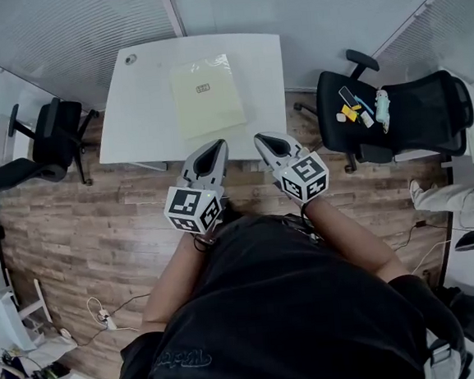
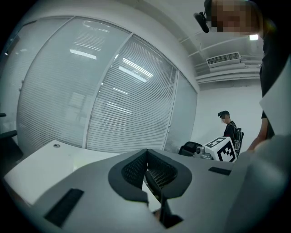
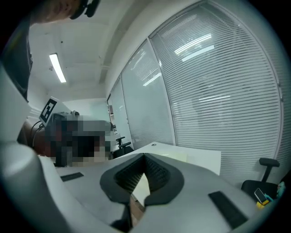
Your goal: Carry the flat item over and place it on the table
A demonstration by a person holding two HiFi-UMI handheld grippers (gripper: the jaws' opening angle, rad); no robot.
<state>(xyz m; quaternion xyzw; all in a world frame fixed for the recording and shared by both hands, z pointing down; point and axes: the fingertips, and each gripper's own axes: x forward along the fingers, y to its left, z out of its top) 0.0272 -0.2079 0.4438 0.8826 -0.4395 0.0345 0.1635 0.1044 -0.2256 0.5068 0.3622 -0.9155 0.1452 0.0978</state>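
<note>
Two clenched, empty tools, left gripper [image 1: 215, 148] and right gripper [image 1: 266, 141], hover just off the table's [image 1: 133, 128] near edge. Sheet [image 1: 206, 92] lies flat mid-table, reaching toward that edge; a forward swing could knock it askew.

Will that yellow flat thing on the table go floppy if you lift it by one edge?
Probably a bit: the flat thing looks very thin and lies flush on the table, so it may droop. It likely weighs little. Pushed, it would probably slide on the smooth top, not roll.
</note>
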